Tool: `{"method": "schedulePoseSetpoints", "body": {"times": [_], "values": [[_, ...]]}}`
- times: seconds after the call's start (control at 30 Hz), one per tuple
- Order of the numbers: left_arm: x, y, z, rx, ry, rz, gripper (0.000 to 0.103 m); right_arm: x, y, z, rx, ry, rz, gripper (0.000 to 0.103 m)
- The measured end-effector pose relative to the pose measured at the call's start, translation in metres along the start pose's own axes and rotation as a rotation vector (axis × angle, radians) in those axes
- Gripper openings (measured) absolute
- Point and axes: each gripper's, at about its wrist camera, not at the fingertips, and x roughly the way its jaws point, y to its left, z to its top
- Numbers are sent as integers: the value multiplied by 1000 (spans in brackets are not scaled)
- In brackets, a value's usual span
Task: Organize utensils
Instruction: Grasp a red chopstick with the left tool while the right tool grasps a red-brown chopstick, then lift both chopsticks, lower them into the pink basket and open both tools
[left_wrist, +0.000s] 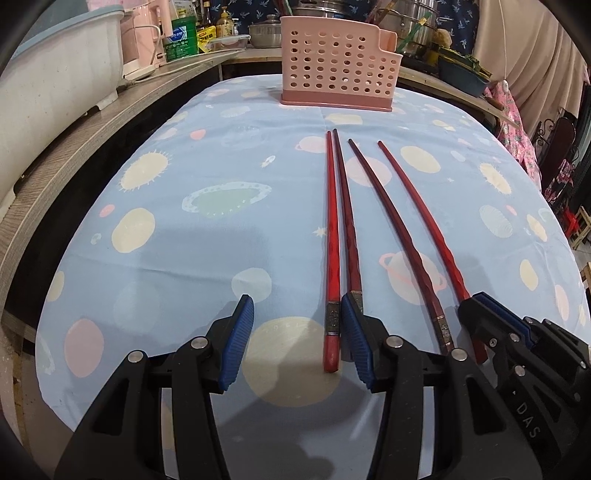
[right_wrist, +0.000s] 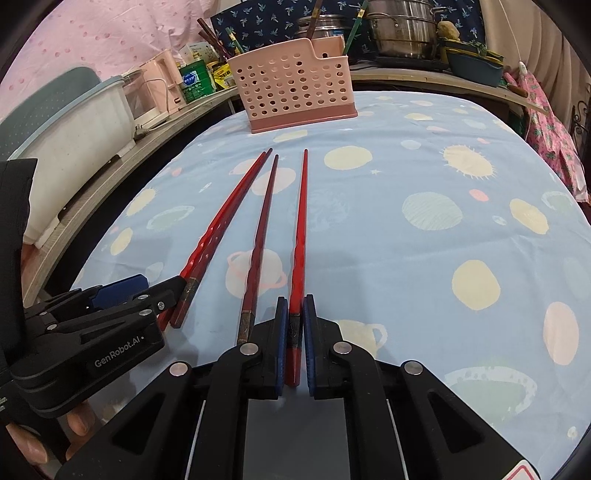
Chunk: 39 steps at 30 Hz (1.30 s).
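Four red chopsticks (left_wrist: 334, 221) lie side by side on the bench (left_wrist: 177, 236), tips toward the pink holder (left_wrist: 338, 70). The right gripper (right_wrist: 295, 350) has its jaws clenched on the rightmost chopstick (right_wrist: 301, 229). The left gripper (left_wrist: 297, 339) stands with jaws released, straddling the leftmost stick's butt end.
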Motion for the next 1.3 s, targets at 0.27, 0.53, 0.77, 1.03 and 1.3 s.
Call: {"method": "schedulePoseSetpoints", "body": {"times": [0.27, 0.53, 0.77, 1.03, 1.3], "values": [[-2, 10, 1, -21, 8, -20, 10, 0, 0, -1, -1, 1, -1, 7], [-10, 19, 3, -53, 22, -62, 7, -11, -6, 0, 10, -8, -7, 7], [-37, 26, 21, -74, -35, -81, 7, -38, -14, 22, 38, -78, -4, 7], [-74, 40, 64, -111, -133, -108, 7, -78, -23, 74, 62, -207, 15, 7], [-100, 42, 118, -106, -220, -111, 7, -99, -30, 128, 94, -309, 51, 7]]}}
